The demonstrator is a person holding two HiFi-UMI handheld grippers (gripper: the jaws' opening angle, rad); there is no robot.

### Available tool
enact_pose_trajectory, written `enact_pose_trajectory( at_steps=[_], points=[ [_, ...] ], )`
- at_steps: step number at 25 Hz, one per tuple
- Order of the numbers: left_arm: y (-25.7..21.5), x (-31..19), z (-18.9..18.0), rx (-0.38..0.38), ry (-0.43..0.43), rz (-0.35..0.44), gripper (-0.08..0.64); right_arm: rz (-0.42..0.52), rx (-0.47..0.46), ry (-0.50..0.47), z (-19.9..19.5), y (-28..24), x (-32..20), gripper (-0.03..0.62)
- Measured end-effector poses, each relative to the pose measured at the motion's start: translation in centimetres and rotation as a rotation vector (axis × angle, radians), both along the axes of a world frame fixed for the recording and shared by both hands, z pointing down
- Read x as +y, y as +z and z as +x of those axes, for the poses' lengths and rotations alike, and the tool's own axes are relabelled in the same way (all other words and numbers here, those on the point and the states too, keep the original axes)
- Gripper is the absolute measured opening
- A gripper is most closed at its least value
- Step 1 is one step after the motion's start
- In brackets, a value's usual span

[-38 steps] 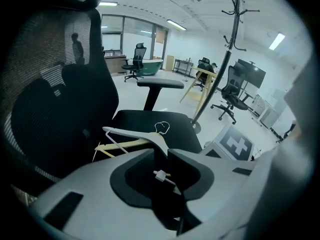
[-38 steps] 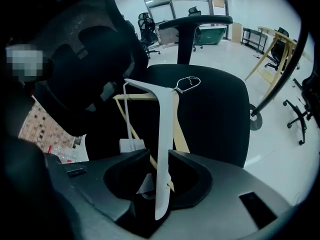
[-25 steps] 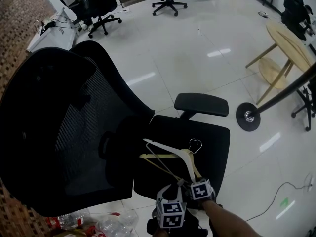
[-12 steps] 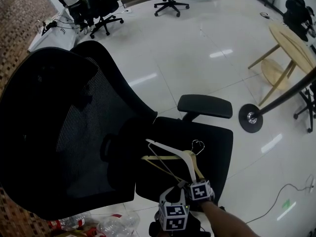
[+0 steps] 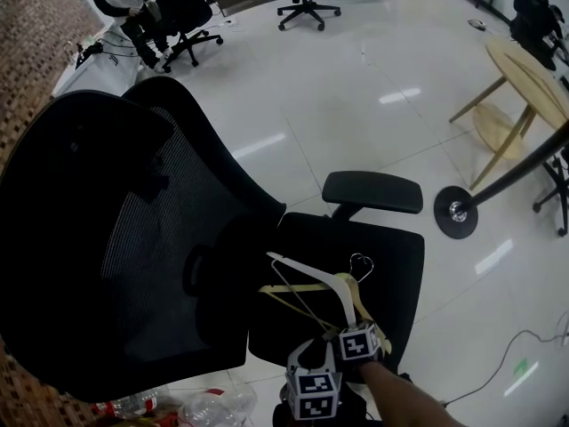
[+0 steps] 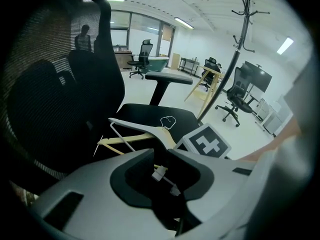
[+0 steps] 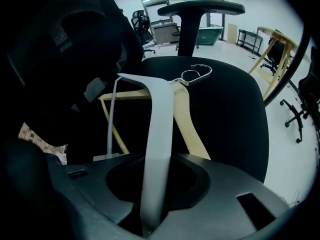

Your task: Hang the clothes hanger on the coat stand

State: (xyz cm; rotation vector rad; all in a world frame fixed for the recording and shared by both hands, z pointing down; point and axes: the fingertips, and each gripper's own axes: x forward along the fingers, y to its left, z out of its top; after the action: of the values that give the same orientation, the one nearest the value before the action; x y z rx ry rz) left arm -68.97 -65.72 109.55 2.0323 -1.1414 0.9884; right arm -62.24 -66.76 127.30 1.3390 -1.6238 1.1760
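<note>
Hardly anything is shifting: the right gripper [image 7: 155,184] is clamping the white hanger [image 7: 160,114] at the chair surface's [image 7: 235,99] front edge; the left gripper [image 6: 159,154] is sitting narrow.

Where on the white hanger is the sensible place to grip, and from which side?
The near flat arm, approached from the person's side. The white hanger lies on the chair seat with that arm toward the person and its hook at the far end, free for hanging. The right gripper is shut there.
</note>
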Motion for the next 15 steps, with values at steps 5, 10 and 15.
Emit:
enact_pose_trajectory(
  at_steps=[5, 10, 15],
  points=[
    [-1.9, -0.1, -0.4, 0.001, -0.008, 0.005, 0.101, 0.006, -0.053, 0.005, -0.1, -2.5, -0.5, 0.064],
    [-5.2, 0.5, 0.7, 0.005, -0.008, 0.037, 0.101, 0.049, -0.021, -0.021, 1.2, -6.2, 0.8, 0.063],
    [-9.8, 1.0, 0.4, 0.004, -0.015, 0.081, 0.103, 0.096, 0.08, -0.052, 2.9, -10.6, 1.9, 0.063]
  ],
)
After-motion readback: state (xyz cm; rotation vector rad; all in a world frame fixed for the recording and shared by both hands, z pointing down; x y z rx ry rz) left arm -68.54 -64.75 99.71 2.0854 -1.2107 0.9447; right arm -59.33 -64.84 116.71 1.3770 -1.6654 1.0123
